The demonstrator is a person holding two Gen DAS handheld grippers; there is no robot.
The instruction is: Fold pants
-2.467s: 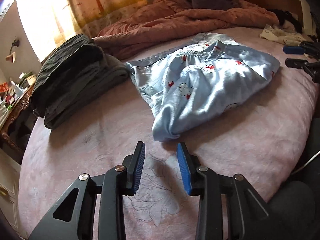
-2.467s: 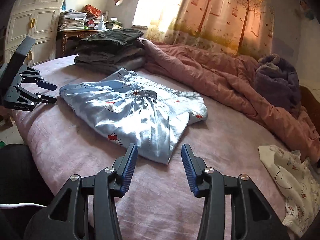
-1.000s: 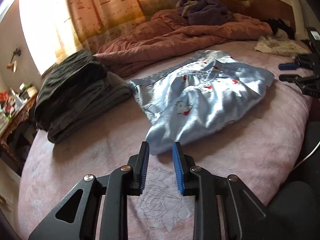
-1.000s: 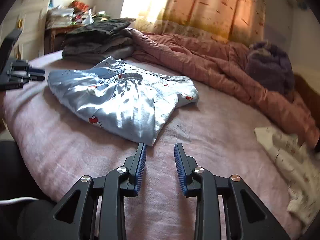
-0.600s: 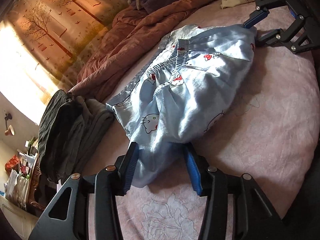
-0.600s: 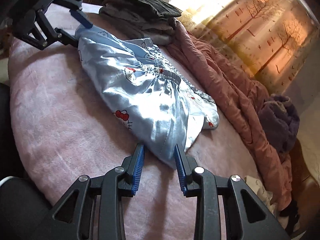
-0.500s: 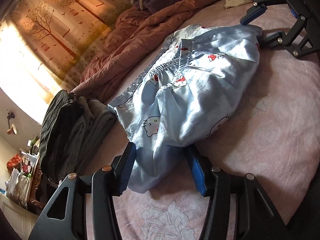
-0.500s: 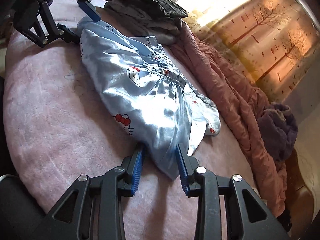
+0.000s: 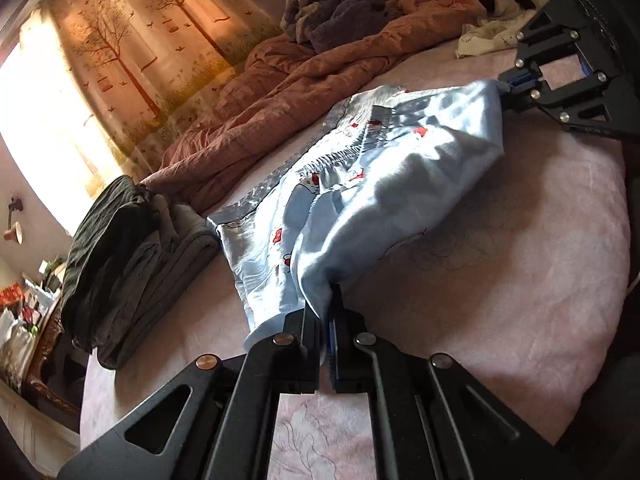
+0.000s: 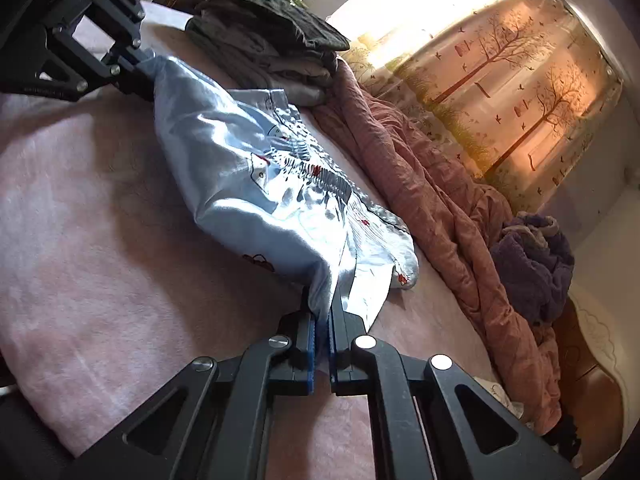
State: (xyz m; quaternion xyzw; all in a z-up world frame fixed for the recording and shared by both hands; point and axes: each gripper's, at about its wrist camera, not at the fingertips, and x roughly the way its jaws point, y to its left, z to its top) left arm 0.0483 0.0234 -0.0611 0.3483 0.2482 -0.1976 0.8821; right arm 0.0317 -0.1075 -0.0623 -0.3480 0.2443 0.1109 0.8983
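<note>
Light blue pants (image 9: pixel 360 200) with a red cartoon print lie partly folded on the pink bed (image 9: pixel 520 280). My left gripper (image 9: pixel 325 312) is shut on the near corner of the pants in the left wrist view. At the far end of the cloth, my right gripper (image 9: pixel 505 89) pinches the other corner. In the right wrist view the pants (image 10: pixel 240 184) stretch from my right gripper (image 10: pixel 322 312), shut on their near corner, to my left gripper (image 10: pixel 146 66) at the upper left. The held edge rises slightly off the bed between the two grippers.
A stack of folded dark grey clothes (image 9: pixel 128 256) sits beside the pants. A rumpled pink quilt (image 9: pixel 304 80) and a purple blanket (image 9: pixel 340 12) lie along the far side. A white printed garment (image 9: pixel 488 36) rests near the headboard. A cluttered desk (image 9: pixel 24 320) stands past the bed's edge.
Both grippers moved in onto opposite corners of the pants and shut on the cloth. The gripped edge now lifts a little off the bed.
</note>
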